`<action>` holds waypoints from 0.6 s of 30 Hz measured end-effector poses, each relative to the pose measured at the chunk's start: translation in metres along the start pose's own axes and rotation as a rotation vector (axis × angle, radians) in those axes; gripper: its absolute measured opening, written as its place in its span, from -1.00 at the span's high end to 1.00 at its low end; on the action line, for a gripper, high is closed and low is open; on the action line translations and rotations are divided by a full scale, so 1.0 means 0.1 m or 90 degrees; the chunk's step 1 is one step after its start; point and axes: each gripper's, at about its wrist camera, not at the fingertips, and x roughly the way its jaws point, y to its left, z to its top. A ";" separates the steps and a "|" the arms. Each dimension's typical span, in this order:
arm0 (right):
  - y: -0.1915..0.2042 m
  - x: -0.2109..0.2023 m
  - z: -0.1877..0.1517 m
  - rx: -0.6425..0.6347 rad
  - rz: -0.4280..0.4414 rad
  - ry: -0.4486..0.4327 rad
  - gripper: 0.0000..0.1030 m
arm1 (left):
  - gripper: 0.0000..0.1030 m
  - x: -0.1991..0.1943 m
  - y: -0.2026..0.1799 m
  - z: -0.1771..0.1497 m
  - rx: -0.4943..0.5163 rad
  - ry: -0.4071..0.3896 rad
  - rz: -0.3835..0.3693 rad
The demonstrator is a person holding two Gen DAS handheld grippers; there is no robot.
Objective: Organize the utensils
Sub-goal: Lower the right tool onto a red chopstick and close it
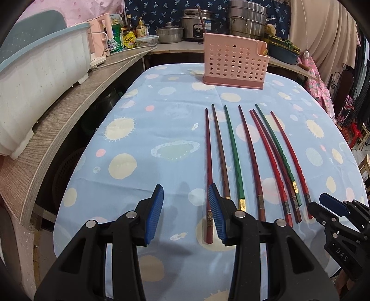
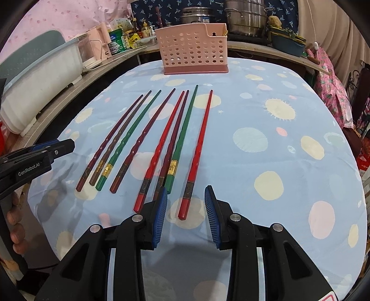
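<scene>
Eight chopsticks point(image 2: 148, 139) lie side by side on the counter point(image 2: 266, 143), thin tips pointing away toward the pink holder point(image 2: 193, 49) standing at the far edge. Reds, dark reds, two greens, all flat on the blue spotted cloth.

The rightmost red chopstick point(image 2: 196, 159) has its thick end sitting right in the gap of the right gripper point(image 2: 186, 192); the jaws are spread, one blue pad on each side, neither pressing on it. The left pad covers the butt ends of the next sticks over.

Over on the other side, the leftmost dark red chopstick point(image 1: 208, 166) runs down beside the left gripper point(image 1: 186, 191). Its butt end lies just inside the right-hand pad, partly hidden behind it, off to one side of the gap rather than centred. Those jaws are spread too, nothing pinched.

A white dish rack point(image 1: 39, 76) sits on the wooden shelf to the left, pots point(image 1: 247, 18) and bottles behind the holder.
</scene>
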 end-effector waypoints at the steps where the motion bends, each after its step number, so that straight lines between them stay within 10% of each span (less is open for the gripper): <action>1: 0.00 0.01 0.00 0.000 0.000 0.001 0.37 | 0.25 0.01 0.01 0.00 -0.002 0.002 0.000; 18: -0.02 0.10 -0.04 -0.004 -0.018 0.012 0.67 | 0.14 0.08 0.04 -0.07 -0.017 0.023 -0.019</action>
